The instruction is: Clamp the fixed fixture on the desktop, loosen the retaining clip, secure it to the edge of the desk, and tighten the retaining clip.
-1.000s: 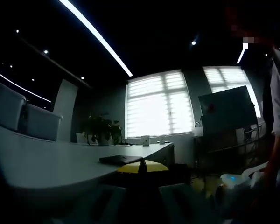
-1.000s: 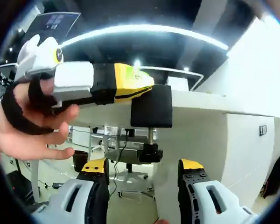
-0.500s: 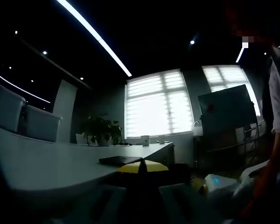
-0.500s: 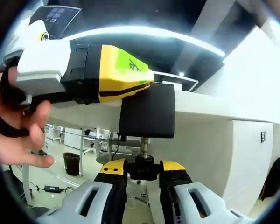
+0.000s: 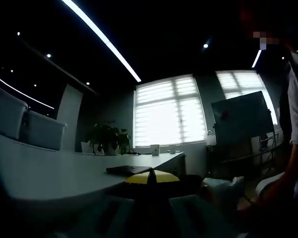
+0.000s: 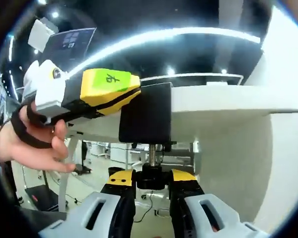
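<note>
R gripper (image 6: 153, 184) now around knob (image 6: 152, 177).

2 chairs (image 5: 9, 119), 1 plant (image 5: 108, 136), 2 windows (image 5: 165, 110), 1 board (image 5: 242, 117), 1 desk (image 5: 44, 171).

My right tool (image 6: 152, 191): yellow tips, black inner faces, pale grey bodies. Screw knob (image 6: 152, 177) between them black, threaded rod (image 6: 152, 155) silver. Fixture (image 6: 145, 114) plain black. My left tool (image 6: 97, 94), seen in right gripper view: yellow end with green patch and dark scribble, black middle, white rear. Black strap (image 6: 21, 130) over my hand (image 6: 27, 148). Surface (image 6: 228, 99) white. Left gripper view: dim grey surface (image 5: 44, 173), dark flat item (image 5: 129, 169), green plant (image 5: 108, 136), white striped blinds (image 5: 171, 111).
</note>
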The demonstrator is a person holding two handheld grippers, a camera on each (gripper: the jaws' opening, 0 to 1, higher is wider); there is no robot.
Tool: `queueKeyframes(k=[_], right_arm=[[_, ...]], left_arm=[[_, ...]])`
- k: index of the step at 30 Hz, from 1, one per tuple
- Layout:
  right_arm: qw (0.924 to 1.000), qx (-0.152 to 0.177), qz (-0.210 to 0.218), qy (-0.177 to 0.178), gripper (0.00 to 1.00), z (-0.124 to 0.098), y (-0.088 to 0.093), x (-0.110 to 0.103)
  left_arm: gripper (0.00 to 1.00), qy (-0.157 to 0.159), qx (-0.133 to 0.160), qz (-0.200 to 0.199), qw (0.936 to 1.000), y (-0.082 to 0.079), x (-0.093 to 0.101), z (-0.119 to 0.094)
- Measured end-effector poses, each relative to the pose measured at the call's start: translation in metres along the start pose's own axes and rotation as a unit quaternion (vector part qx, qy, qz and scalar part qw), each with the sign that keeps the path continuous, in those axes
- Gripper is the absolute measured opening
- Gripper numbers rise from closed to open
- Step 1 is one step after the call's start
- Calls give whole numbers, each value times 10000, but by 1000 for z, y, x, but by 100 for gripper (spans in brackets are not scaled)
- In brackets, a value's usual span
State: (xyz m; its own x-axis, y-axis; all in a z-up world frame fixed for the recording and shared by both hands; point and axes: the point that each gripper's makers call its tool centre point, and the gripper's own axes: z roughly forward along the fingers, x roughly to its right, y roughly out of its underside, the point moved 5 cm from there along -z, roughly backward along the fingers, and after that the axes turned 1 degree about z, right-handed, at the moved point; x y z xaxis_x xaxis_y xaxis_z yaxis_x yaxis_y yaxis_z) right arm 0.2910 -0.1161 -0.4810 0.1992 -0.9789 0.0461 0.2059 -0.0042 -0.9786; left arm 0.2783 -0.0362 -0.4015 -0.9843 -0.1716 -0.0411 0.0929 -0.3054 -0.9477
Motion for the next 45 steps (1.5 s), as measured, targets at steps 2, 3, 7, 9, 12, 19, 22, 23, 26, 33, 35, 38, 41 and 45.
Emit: queueKeyframes(k=[2,3,7,9,12,19,22,23,26,33,35,38,41,45], right_arm=[[9994,2,-25,-333,24,2,1,1],[9985,0,65,-536,24,3,2,2],[9939,-83,134,-1091,25,5,2,5],[9935,-114,72,-1131,25,7,1,6],[9955,-131,61,-935,26,7,3,5],[9969,-169,249,721,50,-22,-1,-5],[9895,-399,36,1388,49,-35,3,-6],[9860,-434,132,1607,47,-38,3,-7],[9771,-521,580,1982,39,-41,0,-16],[9739,-466,-156,2217,42,-16,-8,-26],[9720,-359,-237,2312,39,-16,-9,-27],[9703,-429,-253,2365,34,-4,1,-21],[9706,-425,-162,2365,30,-1,7,-16],[9745,-283,-269,2211,26,-8,2,-17]], left_arm=[[1,1,6,-14,10000,0,0,0],[1,2,5,-14,10000,0,0,0],[1,2,3,-4,10000,0,0,0],[1,11,4,-4,10000,0,1,0],[1,13,11,-4,10000,1,1,0],[1,-14,22,-23,10000,1,1,0],[1,-12,13,-17,10000,1,1,0],[1,-10,10,-8,10000,1,1,0],[1,-8,-20,16,10000,1,1,0],[1,-4,-7,6,10000,1,1,0],[1,0,-1,8,10000,1,1,1],[1,2,0,12,10000,1,1,1],[1,2,-3,8,10000,1,2,1],[1,1,-12,26,10000,0,2,1]])
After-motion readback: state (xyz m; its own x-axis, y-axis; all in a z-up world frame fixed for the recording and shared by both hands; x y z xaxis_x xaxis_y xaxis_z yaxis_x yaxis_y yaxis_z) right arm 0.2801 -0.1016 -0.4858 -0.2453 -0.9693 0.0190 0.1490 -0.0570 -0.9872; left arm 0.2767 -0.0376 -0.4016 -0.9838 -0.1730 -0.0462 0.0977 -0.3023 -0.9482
